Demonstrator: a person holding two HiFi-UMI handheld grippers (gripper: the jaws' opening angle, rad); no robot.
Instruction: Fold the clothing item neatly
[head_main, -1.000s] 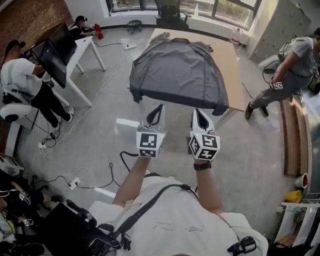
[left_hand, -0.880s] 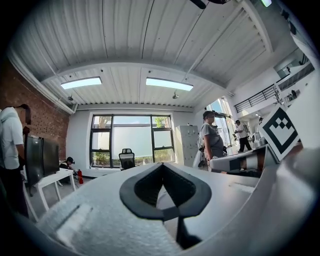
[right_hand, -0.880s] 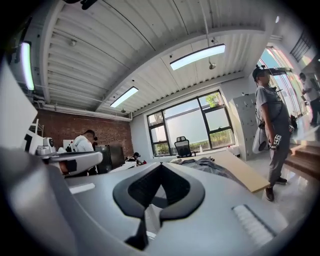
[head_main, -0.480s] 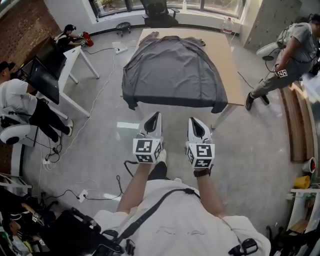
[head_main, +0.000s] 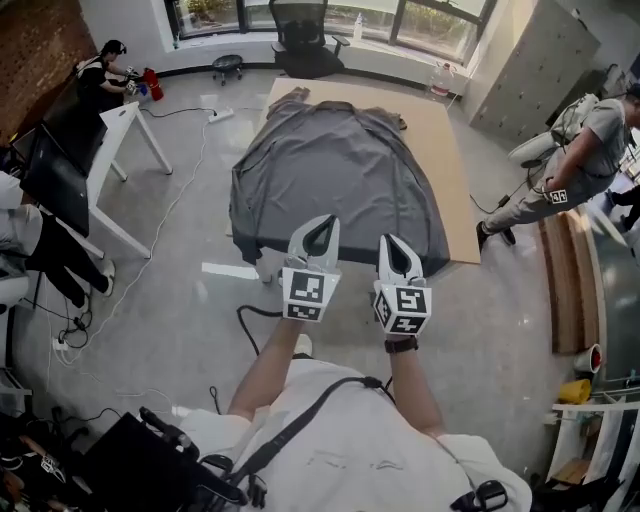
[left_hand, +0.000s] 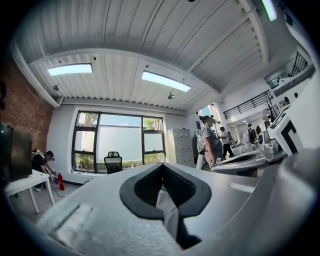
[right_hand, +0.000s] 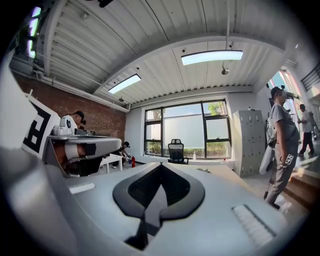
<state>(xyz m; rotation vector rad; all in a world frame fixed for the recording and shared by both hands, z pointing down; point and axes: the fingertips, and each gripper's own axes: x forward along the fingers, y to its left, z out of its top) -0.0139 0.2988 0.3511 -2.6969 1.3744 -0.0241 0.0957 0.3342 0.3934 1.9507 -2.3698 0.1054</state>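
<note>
Head view — item: dark grey garment (head_main: 335, 180), spread flat over a tan table (head_main: 447, 150). Its long axis runs straight away from the person, down the table's length. The near hem hangs over the near table edge, and the left side drapes off the left edge.

Left gripper (head_main: 321, 227): jaws pressed together, nothing between them. The left gripper view (left_hand: 161, 169) shows only the room beyond the tips. It is held about level, pointing at the table, in line with the left half of the hem.

Right gripper (head_main: 391, 243): jaws likewise together and empty, as the right gripper view (right_hand: 159, 168) shows. It is also roughly level, in line with the right half of the hem.

Relation: the garment lies directly ahead of both grippers. They appear at the near hem; whether either tip touches cloth cannot be told. Neither hand is clearly nearer, though the left tip appears a shade further forward.

Pose: forearms extended forward side by side, marker cubes facing up towards the head camera, grippers a little apart and parallel.

Judgement: no fold made yet — the jaws would need to part before taking a hem corner.
</note>
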